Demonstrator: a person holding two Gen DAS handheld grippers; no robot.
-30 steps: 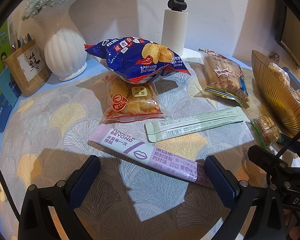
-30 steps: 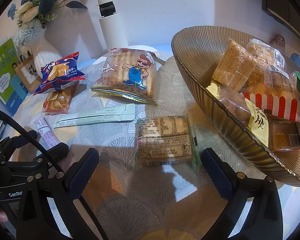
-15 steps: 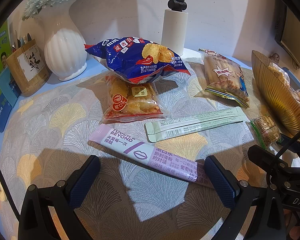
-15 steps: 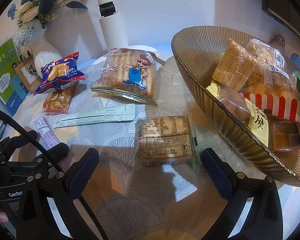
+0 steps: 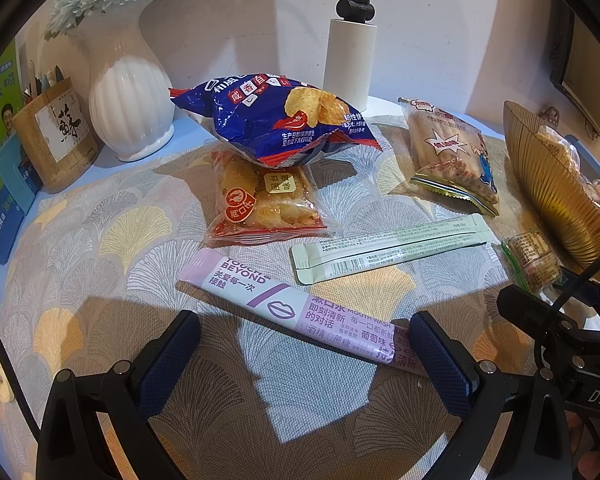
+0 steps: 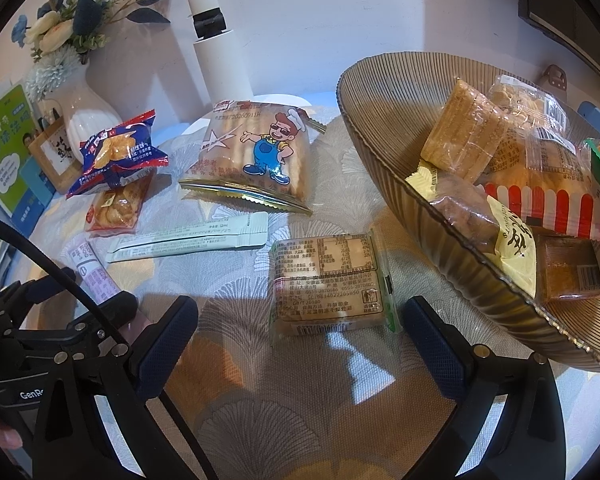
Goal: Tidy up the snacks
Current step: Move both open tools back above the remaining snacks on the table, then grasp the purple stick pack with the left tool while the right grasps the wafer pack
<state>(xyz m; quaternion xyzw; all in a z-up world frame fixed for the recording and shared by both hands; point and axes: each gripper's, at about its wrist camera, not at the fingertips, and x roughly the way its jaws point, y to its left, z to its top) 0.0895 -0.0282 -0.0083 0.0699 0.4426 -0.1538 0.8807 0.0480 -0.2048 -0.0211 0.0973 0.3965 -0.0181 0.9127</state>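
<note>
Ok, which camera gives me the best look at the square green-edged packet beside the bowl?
The right wrist view: the green-edged packet lies flat, whole, label up, just ahead of the open right gripper. The left wrist view catches it only small at the edge, partly hidden behind the other gripper.

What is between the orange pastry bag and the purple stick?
Nothing but bare tablecloth lies between the pastry bag and the purple stick, seen in the left wrist view.

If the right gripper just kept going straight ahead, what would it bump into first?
Most likely the clear-wrapped cake packet lying label-up on the tablecloth, straight ahead of the open right gripper. Depth is hard to judge; the ribbed snack bowl sits off to the right.
</note>
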